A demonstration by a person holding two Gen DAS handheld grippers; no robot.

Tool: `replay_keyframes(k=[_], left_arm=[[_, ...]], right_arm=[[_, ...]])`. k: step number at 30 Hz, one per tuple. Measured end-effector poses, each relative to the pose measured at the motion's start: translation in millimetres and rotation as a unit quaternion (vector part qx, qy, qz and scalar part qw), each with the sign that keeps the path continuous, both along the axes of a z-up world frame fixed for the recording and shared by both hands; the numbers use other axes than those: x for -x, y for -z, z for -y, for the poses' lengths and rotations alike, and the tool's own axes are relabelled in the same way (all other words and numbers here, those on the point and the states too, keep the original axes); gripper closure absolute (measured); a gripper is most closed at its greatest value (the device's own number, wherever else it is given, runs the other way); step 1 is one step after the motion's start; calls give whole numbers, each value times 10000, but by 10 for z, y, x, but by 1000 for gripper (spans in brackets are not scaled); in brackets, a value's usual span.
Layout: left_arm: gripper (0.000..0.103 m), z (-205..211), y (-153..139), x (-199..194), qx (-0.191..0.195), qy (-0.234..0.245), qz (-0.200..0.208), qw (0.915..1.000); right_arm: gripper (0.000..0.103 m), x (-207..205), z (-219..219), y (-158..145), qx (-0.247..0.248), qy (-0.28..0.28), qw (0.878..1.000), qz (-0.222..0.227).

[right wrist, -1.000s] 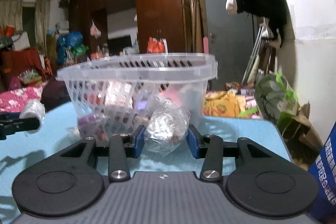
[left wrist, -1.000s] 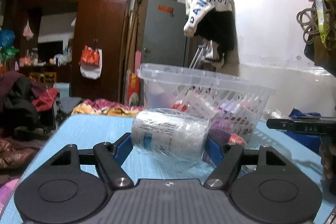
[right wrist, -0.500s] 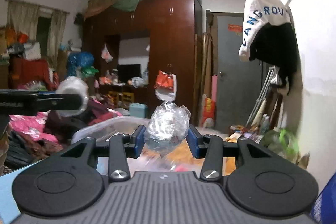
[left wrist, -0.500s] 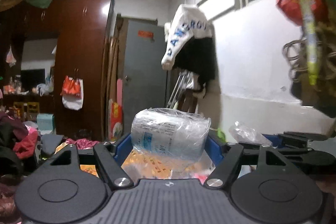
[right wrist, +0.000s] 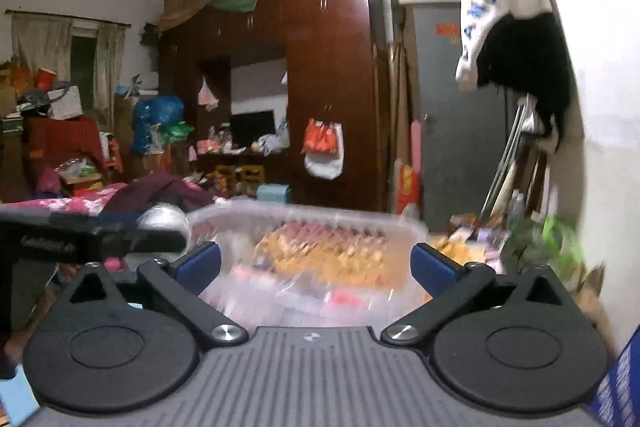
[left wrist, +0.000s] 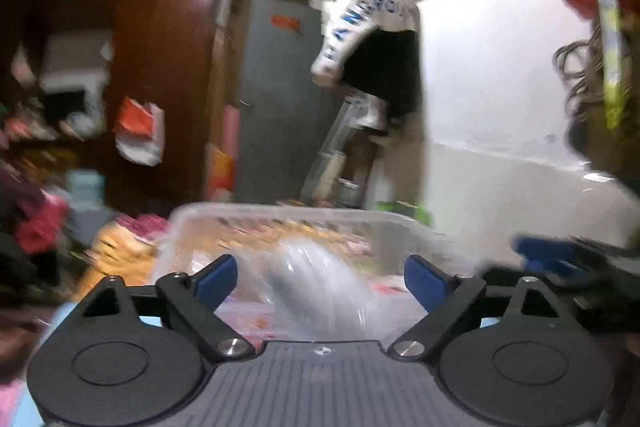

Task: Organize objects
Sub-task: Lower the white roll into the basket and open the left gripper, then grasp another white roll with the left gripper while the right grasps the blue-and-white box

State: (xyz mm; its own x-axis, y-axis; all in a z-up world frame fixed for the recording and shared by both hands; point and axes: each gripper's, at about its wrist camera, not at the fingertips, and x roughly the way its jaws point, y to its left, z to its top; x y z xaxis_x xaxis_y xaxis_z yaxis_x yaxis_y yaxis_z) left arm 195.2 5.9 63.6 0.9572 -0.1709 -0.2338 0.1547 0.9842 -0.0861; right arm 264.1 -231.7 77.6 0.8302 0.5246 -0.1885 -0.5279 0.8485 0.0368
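Basket: clear plastic basket (left wrist: 304,223) sits just ahead of both grippers, its rim blurred; packets in orange and pink fill it.
Left gripper: left gripper (left wrist: 320,277) has just been opening; its blue pads stand apart, clear of the plastic-wrapped bundle (left wrist: 320,287).
Bundle: blurred, between the spread pads and over the basket, touching neither pad.
Right gripper: right gripper (right wrist: 316,267) has just been opening and stands wide, nothing between its blue pads; the basket (right wrist: 304,219) lies beyond them.
Small wrapped item: cannot be picked out among the basket's blurred contents.
Backdrop: dark wooden wardrobe (right wrist: 328,87), grey door (left wrist: 280,95).
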Motion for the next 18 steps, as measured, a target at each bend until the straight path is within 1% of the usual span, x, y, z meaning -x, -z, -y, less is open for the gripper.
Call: replay_keyframes(k=[1, 2, 3, 4, 5, 6, 7, 8, 9, 10, 11, 12, 14, 15, 16, 17, 18], left_arm=[[11, 38, -11, -88, -69, -132, -76, 9999], [13, 57, -21, -196, -44, -70, -246, 9997], [18, 54, -20, -331, 16, 48, -455, 9990], [23, 43, -2, -474, 27, 36, -641, 9979], [35, 25, 13, -549, 6, -104, -731, 9973], [38, 3, 23, -556, -41, -177, -749, 9970], [38, -32, 24, -486, -52, -141, -600, 9981], [33, -40, 37, -386, -106, -115, -411, 9990], [22, -53, 69, -317, -201, -168, -288, 9992], [18, -63, 130, -271, -279, -270, -227, 9990], [18, -87, 173, -242, -297, -309, -157, 9990], [18, -111, 207, -163, -293, -316, -1, 9991], [18, -126, 198, 87, -379, -239, 141, 9989], [18, -141, 182, 212, -347, -158, 152, 9992], [18, -166, 167, 363, -288, -94, 254, 9992], [15, -173, 173, 474, -280, -54, 362, 9989], [8, -179, 202, 607, -371, -24, 417, 9984]], right_arm=[[0, 1, 12, 41, -95, 9, 9999, -79], [0, -17, 20, 74, -133, -30, 9997, -188], [0, -35, 15, 102, -110, -76, 9994, -306], [0, -47, 28, 120, -135, -66, 9993, -349], [0, -45, 38, 150, -178, -54, 9992, -368], [0, -46, 42, 185, -161, -84, 9989, -434], [0, -37, 53, 225, -153, -141, 9985, -498], [0, -21, 84, 266, -194, -195, 9983, -521], [0, -10, 98, 315, -227, -260, 9978, -561], [0, -13, 101, 355, -225, -298, 9973, -633], [0, -26, 78, 406, -226, -322, 9967, -707], [0, -20, 55, 453, -224, -362, 9962, -763], [0, -24, 4, 510, -88, -467, 9949, -887], [0, 9, -15, 546, -15, -516, 9945, -909], [0, 26, -34, 565, 59, -586, 9936, -964], [0, 46, -69, 583, 101, -647, 9924, -1040], [0, 89, -96, 600, 123, -725, 9914, -1081]])
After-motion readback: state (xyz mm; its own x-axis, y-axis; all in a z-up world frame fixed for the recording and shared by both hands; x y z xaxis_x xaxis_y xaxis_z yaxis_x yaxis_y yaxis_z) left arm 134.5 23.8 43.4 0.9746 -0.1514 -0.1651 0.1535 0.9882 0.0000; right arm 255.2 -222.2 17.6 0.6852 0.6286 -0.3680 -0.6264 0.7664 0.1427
